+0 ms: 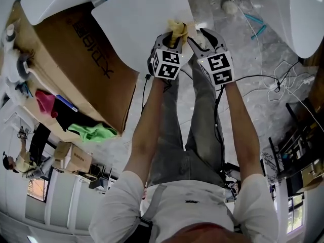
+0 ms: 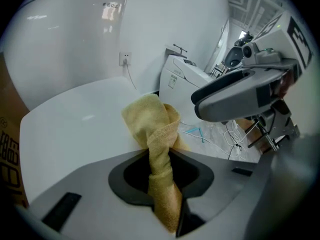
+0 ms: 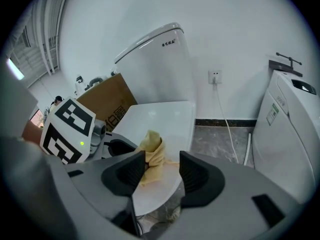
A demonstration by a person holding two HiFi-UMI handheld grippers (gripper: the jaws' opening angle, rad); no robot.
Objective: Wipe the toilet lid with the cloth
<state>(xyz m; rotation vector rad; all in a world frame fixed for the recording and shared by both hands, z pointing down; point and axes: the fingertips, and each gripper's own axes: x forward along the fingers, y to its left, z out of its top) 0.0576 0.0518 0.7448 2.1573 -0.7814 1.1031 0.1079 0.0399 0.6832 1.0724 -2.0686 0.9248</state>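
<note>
The white toilet lid [image 1: 142, 29] lies closed below the tank [image 2: 60, 39]. A yellow cloth [image 1: 178, 30] rests at the lid's near edge, bunched and twisted upward. My left gripper [image 1: 173, 39] is shut on the cloth [image 2: 155, 129], which runs down between its jaws [image 2: 165, 184]. My right gripper [image 1: 199, 38] hovers just to the right of it, open with nothing in its grasp. In the right gripper view the cloth [image 3: 151, 151] shows beyond the gap of the right gripper [image 3: 162, 171], on the lid [image 3: 165, 116].
A brown cardboard box [image 1: 81, 59] stands against the toilet's left side, with pink and green clothes [image 1: 91, 130] beside it. A second white toilet [image 3: 290, 134] stands to the right. Cables [image 1: 283, 80] and blue items [image 1: 255, 27] lie on the marble floor.
</note>
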